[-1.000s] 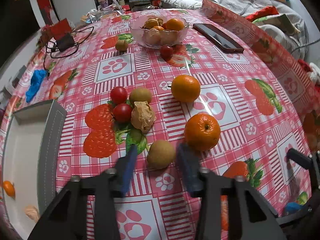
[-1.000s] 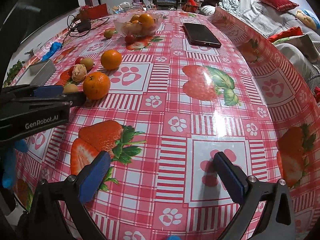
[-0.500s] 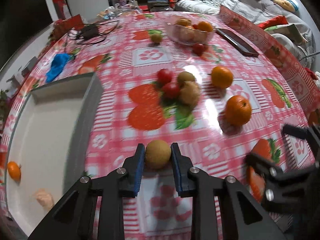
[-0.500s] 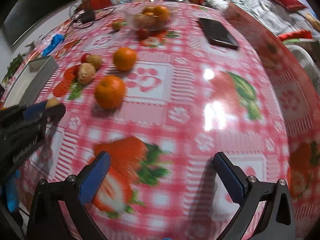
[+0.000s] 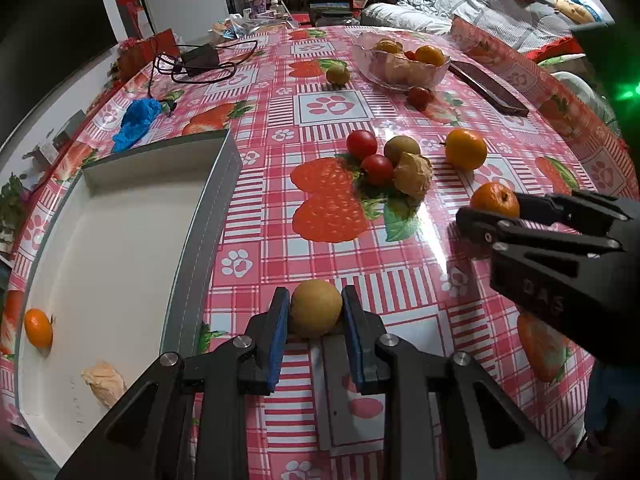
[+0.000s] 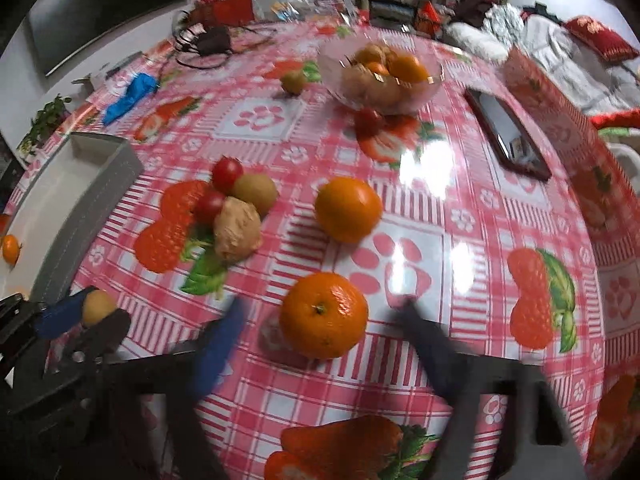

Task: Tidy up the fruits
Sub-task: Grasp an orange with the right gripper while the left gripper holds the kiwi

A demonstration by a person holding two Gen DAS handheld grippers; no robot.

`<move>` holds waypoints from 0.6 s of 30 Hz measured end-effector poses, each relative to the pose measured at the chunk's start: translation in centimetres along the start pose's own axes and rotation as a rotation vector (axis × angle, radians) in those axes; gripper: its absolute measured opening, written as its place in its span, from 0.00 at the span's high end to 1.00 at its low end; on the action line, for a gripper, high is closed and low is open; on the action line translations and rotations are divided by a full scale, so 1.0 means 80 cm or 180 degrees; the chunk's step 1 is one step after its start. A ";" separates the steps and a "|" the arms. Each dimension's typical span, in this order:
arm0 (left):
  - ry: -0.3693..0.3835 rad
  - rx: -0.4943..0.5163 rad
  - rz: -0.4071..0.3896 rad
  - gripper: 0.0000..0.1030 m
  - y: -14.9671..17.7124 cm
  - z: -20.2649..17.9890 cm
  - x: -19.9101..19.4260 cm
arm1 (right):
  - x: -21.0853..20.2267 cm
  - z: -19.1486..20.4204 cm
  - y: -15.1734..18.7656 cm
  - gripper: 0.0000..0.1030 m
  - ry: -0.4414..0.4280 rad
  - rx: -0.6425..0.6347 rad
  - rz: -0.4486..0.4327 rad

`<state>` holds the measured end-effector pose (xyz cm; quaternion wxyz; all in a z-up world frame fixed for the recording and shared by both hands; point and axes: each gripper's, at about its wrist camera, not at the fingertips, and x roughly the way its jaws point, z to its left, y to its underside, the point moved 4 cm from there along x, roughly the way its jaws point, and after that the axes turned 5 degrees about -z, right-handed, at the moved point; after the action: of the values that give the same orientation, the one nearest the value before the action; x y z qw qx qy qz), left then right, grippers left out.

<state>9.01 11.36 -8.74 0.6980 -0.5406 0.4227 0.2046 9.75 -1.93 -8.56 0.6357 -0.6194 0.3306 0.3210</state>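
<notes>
left gripper (image 5: 315, 322): blue ribbed pads clamped on a round, matte tan-brown fruit (image 5: 316, 313), held just above the tablecloth (image 5: 400, 280) at 6 o'clock in the left wrist view. the white tray (image 5: 192, 240), grey stitched wall, rectangular, sits just beside it at 9 o'clock; inside it a small mandarin (image 5: 38, 327) and a papery husk fruit (image 5: 103, 383), apart from each other.

right gripper (image 6: 320, 340): jaws have just been closing, motion-blurred, with a glossy dimpled orange (image 6: 323, 314) between them. pads show a gap each side in the right wrist view, so not yet pressing on it. in the left wrist view this gripper is at 3 o'clock, tips level with that orange.

cloth is shiny red/white plaid vinyl with strawberry and paw prints, strong glare patches.

around: second orange (image 6: 348, 209) at 12 from the first. cluster at 10-11 o'clock: two smooth cherry tomatoes (image 6: 227, 173), a brown kiwi-like fruit (image 6: 255, 192), a crinkled beige husk fruit (image 6: 237, 232), all touching. clear glass bowl (image 6: 428, 88) of mixed fruit at the far side, a tomato (image 6: 368, 120) at its base, a lone greenish fruit (image 6: 293, 81) to its left. flat black phone (image 6: 506, 134) at 2 o'clock. blue crumpled item (image 6: 128, 98) and black cable (image 6: 208, 42) at the far left edge.
</notes>
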 end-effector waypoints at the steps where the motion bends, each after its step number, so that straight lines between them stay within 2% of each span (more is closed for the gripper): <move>1: 0.0013 -0.0007 0.0007 0.72 0.001 0.000 -0.001 | -0.001 -0.001 0.002 0.61 -0.0041 0.0025 0.0010; 8: 0.0051 0.0079 -0.0060 0.72 0.035 -0.007 -0.027 | -0.031 -0.006 0.039 0.61 -0.0206 0.0080 -0.0008; 18: 0.0213 -0.0066 -0.0030 0.72 0.082 -0.002 -0.062 | -0.074 -0.010 0.095 0.61 -0.0299 0.0263 -0.0001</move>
<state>1.27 14.22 -8.53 0.6788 -0.5563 0.4411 0.1875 0.10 -2.53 -8.14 0.6755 -0.5769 0.3133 0.3357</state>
